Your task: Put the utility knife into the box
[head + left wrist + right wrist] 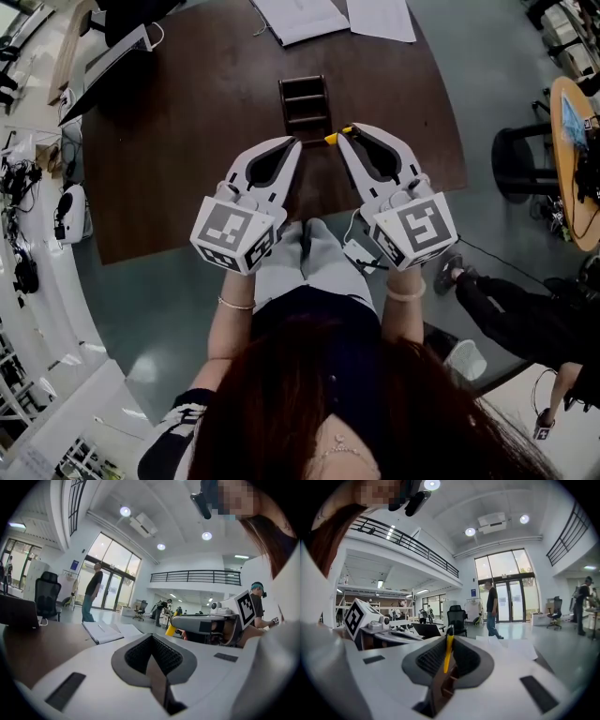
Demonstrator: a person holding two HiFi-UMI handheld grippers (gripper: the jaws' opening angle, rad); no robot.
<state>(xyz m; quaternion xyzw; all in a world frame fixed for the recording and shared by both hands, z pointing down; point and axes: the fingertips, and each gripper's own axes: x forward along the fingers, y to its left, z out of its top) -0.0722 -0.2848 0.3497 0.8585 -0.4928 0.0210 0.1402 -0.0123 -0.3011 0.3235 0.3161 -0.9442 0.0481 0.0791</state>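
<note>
Utility knife (333, 138), yellow, is clamped between the jaws of the right gripper (345, 134), just off the near right corner of the dark box (305, 105) standing mid-table (187, 141). The left gripper (295, 142) hangs alongside, its jaws pressed together.

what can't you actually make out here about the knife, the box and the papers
- utility knife: in the head view the right tool covers all but a yellow end. The right gripper view shows it only edge on. Blade state is unclear.
- box: in the head view its compartments are too dark to see inside.
- papers: in the head view they are cut off by the top edge, and the print is too small.
</note>
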